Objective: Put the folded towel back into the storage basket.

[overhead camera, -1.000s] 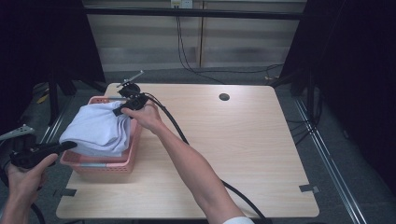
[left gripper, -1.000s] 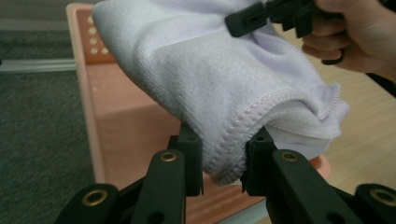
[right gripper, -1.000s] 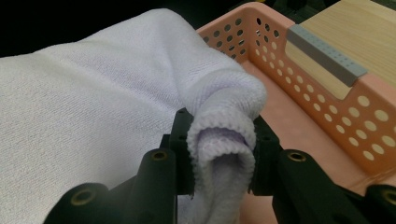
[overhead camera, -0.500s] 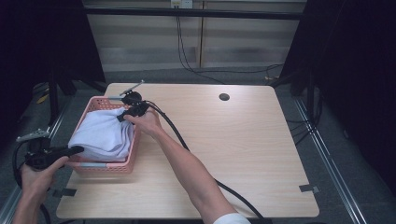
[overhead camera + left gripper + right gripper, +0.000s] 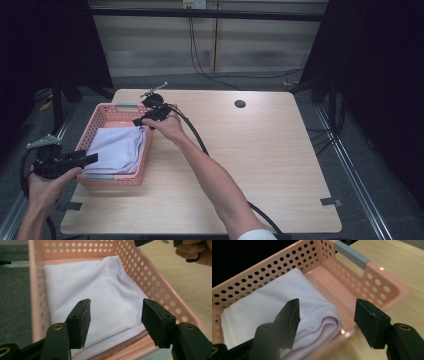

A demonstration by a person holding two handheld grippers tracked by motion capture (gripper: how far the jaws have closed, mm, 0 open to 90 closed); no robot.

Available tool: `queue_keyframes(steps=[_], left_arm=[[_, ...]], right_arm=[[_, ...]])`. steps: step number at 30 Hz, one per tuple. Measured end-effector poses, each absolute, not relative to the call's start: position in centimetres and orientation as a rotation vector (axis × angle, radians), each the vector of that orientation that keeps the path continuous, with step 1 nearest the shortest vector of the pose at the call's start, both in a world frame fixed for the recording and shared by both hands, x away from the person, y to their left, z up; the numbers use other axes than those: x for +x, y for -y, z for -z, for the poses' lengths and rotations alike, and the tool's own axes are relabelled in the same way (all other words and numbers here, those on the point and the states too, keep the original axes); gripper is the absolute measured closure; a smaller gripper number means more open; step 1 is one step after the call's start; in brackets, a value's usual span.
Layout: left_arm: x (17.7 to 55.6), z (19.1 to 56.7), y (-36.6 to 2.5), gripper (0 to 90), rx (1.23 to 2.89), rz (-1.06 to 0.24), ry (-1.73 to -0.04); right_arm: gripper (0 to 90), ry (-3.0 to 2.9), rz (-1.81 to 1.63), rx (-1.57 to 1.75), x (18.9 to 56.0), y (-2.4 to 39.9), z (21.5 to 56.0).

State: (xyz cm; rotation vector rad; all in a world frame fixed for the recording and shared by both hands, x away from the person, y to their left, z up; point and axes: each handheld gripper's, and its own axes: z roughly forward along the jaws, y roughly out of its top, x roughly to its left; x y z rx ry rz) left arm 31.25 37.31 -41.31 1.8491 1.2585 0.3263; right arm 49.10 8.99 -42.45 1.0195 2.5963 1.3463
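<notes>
Both grippers — left gripper (image 5: pixel 90 159) and right gripper (image 5: pixel 141 121) — have just been opening, jaws released and empty; the white cloth (image 5: pixel 118 148), previously held above, now lies folded in the pink basket (image 5: pixel 114 180) — placement looks done.

The towel (image 5: pixel 120 148) is lying in the basket (image 5: pixel 111 112), which is sitting at the table's (image 5: pixel 260 165) left edge, seemingly overhanging it. A small round hole (image 5: pixel 240 104) is sitting far back, right of centre.

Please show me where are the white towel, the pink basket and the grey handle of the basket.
white towel (image 5: pixel 100 297), left gripper view, middle of the folded cloth
pink basket (image 5: pixel 145 160), high view, right side wall
grey handle (image 5: pixel 350 254), right gripper view, middle of the bar
</notes>
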Motion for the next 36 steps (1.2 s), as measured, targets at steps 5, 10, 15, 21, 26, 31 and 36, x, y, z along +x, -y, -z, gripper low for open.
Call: queue_keyframes(steps=[5, 10, 15, 21, 26, 31, 36], left_arm=[[31.3, 41.0, -35.0, 47.0, 1.811, -0.275, -1.195], [31.1, 40.8, -31.7, 45.5, 1.878, -0.311, -1.144], [30.4, 40.6, -28.4, 45.2, 1.901, -0.309, -1.099], [29.7, 41.3, -24.9, 43.8, 1.93, -0.294, -1.048], [29.5, 41.9, -22.4, 41.0, 1.927, -0.296, -1.037], [28.7, 42.8, -20.1, 38.6, 1.942, -0.284, -0.997], [27.5, 44.2, -18.6, 37.3, 1.979, -0.259, -0.963]], right_arm=[[34.0, -2.602, -1.377, 0.936, 47.8, -5.9, 41.3], [32.4, -2.584, -1.391, 0.933, 46.7, -2.4, 41.0], [32.7, -2.538, -1.397, 0.947, 45.3, 1.4, 41.3], [33.1, -2.524, -1.376, 0.944, 43.2, 4.6, 42.0], [33.8, -2.508, -1.383, 0.965, 40.6, 7.6, 42.8], [34.9, -2.455, -1.396, 0.993, 37.3, 12.0, 43.2], [33.5, -2.384, -1.385, 1.055, 33.3, 17.0, 43.5]])
